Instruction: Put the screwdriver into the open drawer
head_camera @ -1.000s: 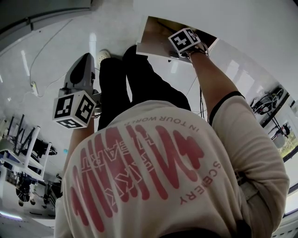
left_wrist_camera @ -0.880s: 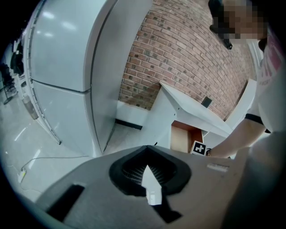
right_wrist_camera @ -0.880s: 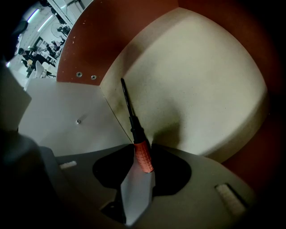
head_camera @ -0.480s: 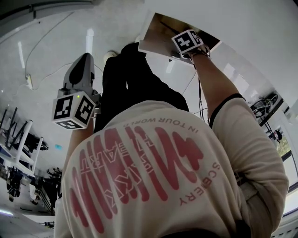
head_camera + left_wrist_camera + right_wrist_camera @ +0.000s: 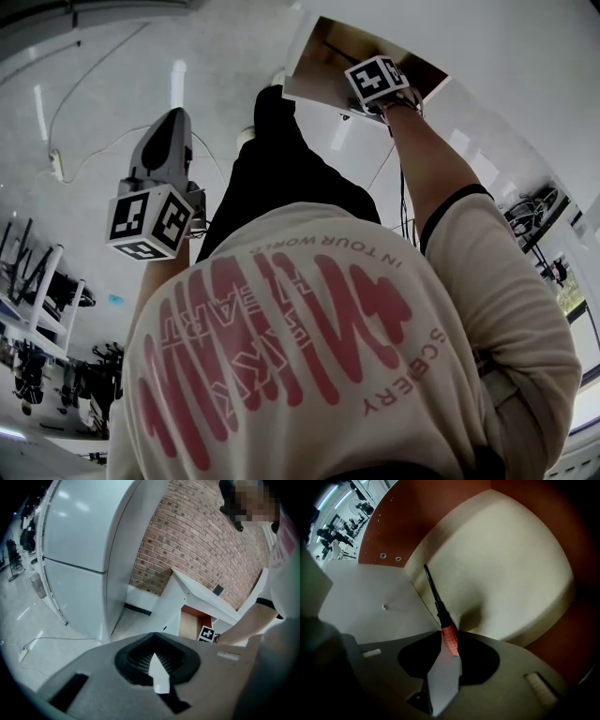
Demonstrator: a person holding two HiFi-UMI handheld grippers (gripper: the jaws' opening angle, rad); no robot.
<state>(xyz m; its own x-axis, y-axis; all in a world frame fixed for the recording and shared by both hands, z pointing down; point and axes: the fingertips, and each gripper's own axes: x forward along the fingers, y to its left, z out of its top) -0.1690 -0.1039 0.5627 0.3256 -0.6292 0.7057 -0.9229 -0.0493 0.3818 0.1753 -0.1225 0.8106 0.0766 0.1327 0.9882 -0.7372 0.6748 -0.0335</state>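
The R claw is pointing down into the open drawer. In the head view that's far & right of middle, at the end of the person's stretched arm. Its jaws have just been closing a bit & are pinching the screwdriver by its orange handle. The black shaft is sticking out past the jaws & leaning far-left. Its tip is sitting near the corner where the drawer's pale bottom is meeting a white panel. So the screwdriver is inside the drawer, but not lying down yet. A shadow is falling on the bottom just right of the handle.

The L claw is hanging at the left over the shiny floor, well apart from the drawer. Its jaws are pressed together. Its marker cube is facing the head cam. In the L gripper view a brick wall is showing behind the drawer unit.
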